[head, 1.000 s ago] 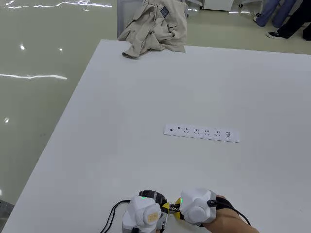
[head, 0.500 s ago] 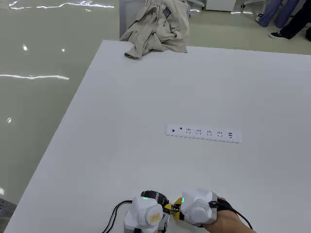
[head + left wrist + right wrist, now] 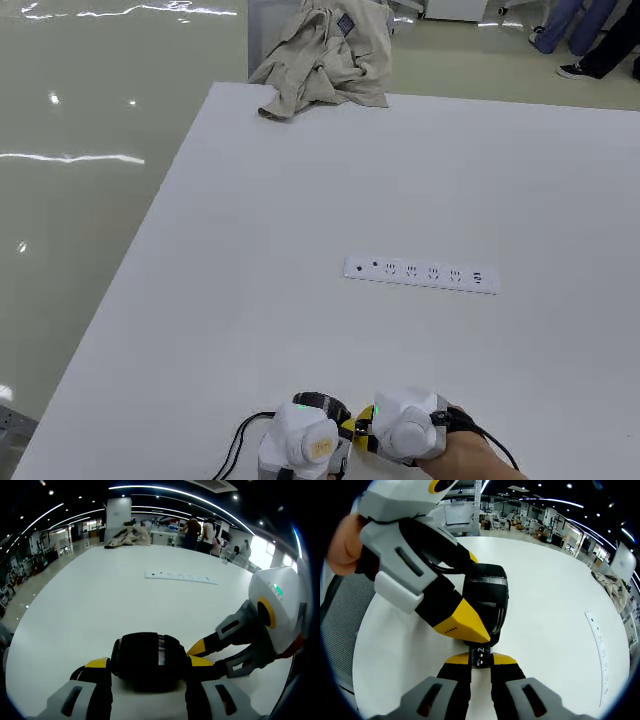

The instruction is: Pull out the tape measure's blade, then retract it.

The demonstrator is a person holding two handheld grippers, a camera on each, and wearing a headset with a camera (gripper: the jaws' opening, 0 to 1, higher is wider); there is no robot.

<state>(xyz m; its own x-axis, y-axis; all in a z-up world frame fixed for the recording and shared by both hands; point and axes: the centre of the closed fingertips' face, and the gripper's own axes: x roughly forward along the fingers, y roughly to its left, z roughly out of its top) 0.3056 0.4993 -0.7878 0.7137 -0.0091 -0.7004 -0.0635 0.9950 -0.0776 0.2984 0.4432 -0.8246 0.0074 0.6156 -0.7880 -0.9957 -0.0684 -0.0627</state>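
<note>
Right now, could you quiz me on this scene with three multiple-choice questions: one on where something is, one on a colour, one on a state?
1. Where does the jacket lie?
A. on the floor
B. at the far edge of the table
C. in the table's middle

2. What colour is the case of the tape measure?
A. red
B. white
C. black

3. How far out is the blade?
A. barely out
B. stretched across the table
C. lying detached

Answers:
1 B: the head view shows it heaped at the far edge.
2 C: the case between the jaws of the left gripper is black.
3 A: the right gripper pinches the blade's tip right next to the case.
</note>
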